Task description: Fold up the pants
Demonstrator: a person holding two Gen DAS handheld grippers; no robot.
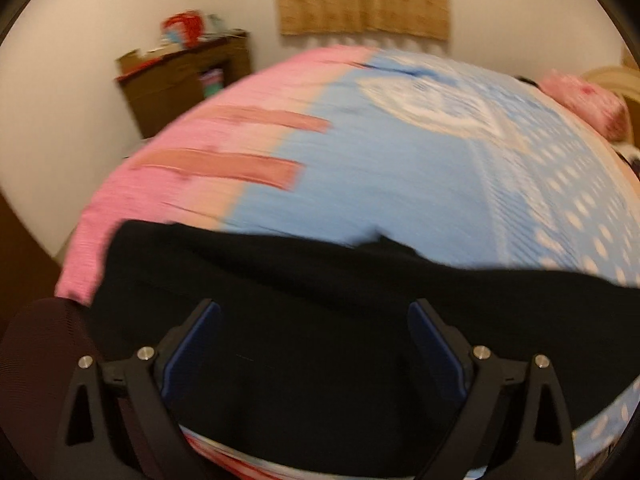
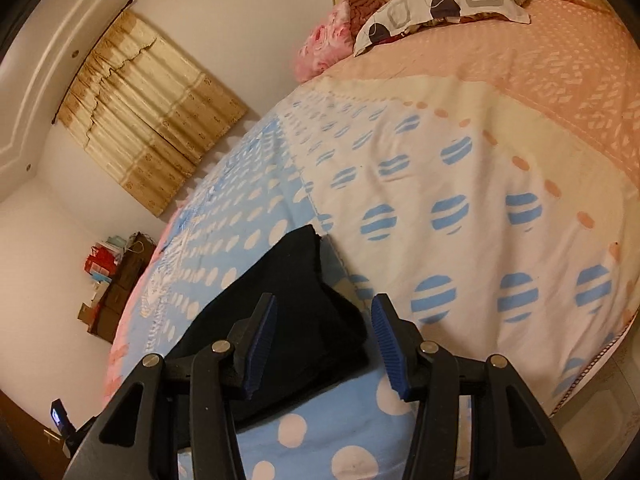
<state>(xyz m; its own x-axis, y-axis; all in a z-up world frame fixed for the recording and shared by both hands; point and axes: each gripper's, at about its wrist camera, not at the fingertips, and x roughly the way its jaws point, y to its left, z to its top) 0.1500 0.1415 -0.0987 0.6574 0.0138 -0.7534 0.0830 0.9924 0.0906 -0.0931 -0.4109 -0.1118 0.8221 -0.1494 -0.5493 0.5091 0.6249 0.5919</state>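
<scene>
Black pants (image 1: 304,344) lie across the lower part of both views, on a blue, pink and white bedspread (image 1: 400,184).

Left view, blurred: the left gripper (image 1: 314,312) hangs released above the cloth, whose far edge runs from lower left to right, open bedspread beyond it up to a brown cabinet (image 1: 180,80). Right view: the pants (image 2: 288,320) end in a narrow edge mid-frame; the right gripper (image 2: 324,306) is spread, grasping nothing, with bare bedspread (image 2: 460,240) to the right and pillows (image 2: 440,4) at top.

Pants (image 2: 280,320) matt black cloth; bedspread (image 2: 460,208) soft printed cloth; gripper pads (image 2: 384,336) ribbed.
</scene>
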